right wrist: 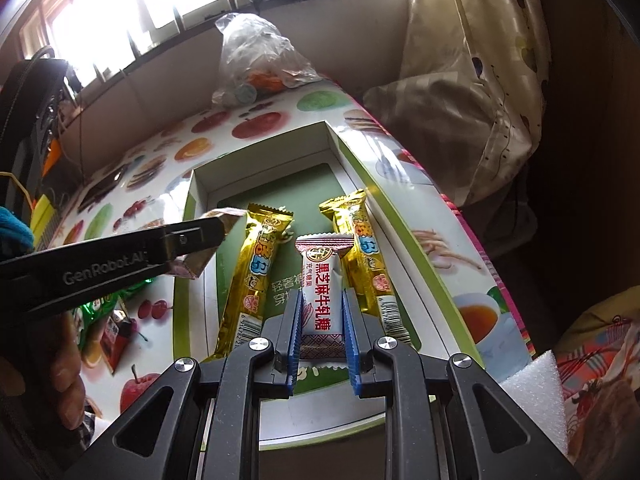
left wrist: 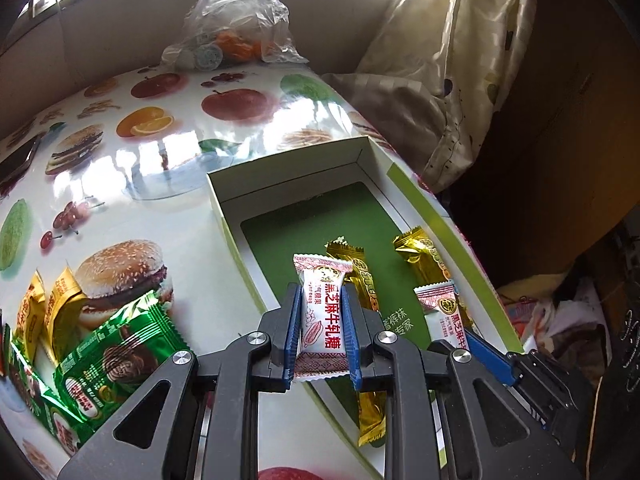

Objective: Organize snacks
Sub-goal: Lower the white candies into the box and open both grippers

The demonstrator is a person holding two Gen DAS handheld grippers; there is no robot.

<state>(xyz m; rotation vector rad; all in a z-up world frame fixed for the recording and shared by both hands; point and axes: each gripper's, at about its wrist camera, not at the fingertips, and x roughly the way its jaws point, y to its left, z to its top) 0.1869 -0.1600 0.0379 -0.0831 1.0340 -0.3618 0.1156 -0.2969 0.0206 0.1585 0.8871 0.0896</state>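
While both of my tools are loaded, the job is simply to set each sweet down neatly in the box (left wrist: 376, 160) without upsetting what already lies there. My left tool (left wrist: 323, 332) is clenched on a white nougat candy (left wrist: 322, 312), gripped across its middle with the wrapper ends sticking out fore and aft, and it hangs over the near left rim of the box. My right tool (right wrist: 322, 330) is likewise clamped on a second white nougat (right wrist: 322, 292), held between the two gold bars (right wrist: 250, 276) that lie lengthwise on the green floor (right wrist: 280, 184) of the box. I judge the right one nearly placed: I should lower it until the wrapper rests flat in the gap between the gold bars, keep it parallel to them, then let go and draw straight back so the pads do not drag a bar sideways. The left one should go beside the left gold bar, in the free strip along the box wall, and I should wait until the right tool is clear, since the two stand close together. Whether the right nougat already touches the floor I cannot tell from this angle. More snacks, green packets (left wrist: 120, 356) among them, lie on the fruit-printed surface (left wrist: 160, 184) to the left, awaiting their turn.
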